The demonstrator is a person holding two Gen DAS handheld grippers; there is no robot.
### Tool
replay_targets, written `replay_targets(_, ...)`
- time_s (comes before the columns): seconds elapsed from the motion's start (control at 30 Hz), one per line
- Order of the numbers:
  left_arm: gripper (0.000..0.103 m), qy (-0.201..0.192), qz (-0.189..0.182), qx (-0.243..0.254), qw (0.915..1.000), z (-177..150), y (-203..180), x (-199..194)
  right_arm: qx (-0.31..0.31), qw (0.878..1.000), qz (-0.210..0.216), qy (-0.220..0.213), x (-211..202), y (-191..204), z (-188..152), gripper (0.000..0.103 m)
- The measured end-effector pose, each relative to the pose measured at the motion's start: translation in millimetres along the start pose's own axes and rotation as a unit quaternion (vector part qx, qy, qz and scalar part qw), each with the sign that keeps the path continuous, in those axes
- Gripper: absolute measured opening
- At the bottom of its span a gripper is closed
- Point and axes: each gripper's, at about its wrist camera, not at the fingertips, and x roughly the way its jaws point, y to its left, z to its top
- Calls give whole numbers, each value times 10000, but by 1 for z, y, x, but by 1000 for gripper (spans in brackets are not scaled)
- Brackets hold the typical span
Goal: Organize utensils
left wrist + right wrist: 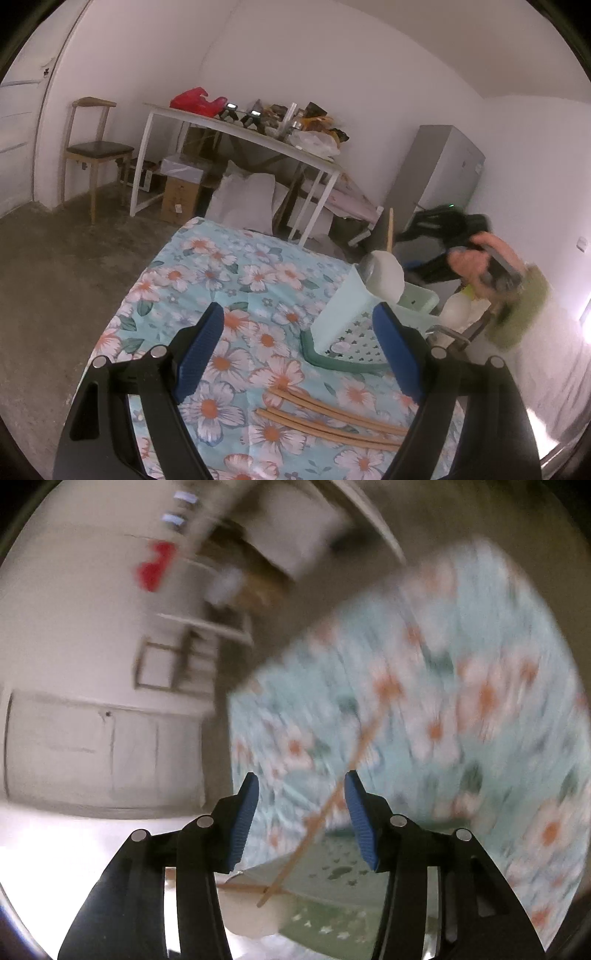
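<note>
My left gripper (299,325) hangs open and empty over the floral tablecloth (229,273). Three wooden chopsticks (332,417) lie on the cloth just below it. To the right, a pale green perforated holder (351,314) contains a white ladle (384,277) with a wooden handle. Past the holder, a blurred hand (476,258) in a green sleeve grips the right gripper's black body. In the blurred right wrist view, my right gripper (301,797) is open above the holder (332,878). One chopstick (332,801) slants through the gap without touching the pads, its lower end in the holder.
Behind the table stand a cluttered white desk (240,125), a wooden chair (92,151), cardboard boxes (181,195) and a grey fridge (439,173). Bare concrete floor (74,277) lies to the left of the table. A white cloth (554,362) covers the right side.
</note>
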Motion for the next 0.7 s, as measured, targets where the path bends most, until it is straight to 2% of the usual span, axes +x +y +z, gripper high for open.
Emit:
replay_targets(0.07,80,1,3,-2,10000,-1,0,1,402,9985,-343,131,14,-12,20,48)
replay_targets(0.23,80,130,13,-69,9999,-3,3,7,894,9932,-623,408,52,-28,48,48)
replay_targets(0.3,80,160,17,-60,9999,-5,3,8,1020,9914,-601,553,68,-33,53,47)
replay_targets(0.37,80,180,27,-61,9998,-5,3,9,1132,9895,-651,616,81,-38,58,39)
replay_targets(0.5,80,222,44,-100,9997,-6,6,11,1254,9872,-756,627,88,-40,61,10)
replay_targets(0.6,80,234,38,-131,9996,-7,7,12,1098,9904,-718,435,84,-35,60,5)
replay_targets(0.7,80,241,26,-138,9996,-7,7,12,901,9939,-610,183,72,-31,52,4)
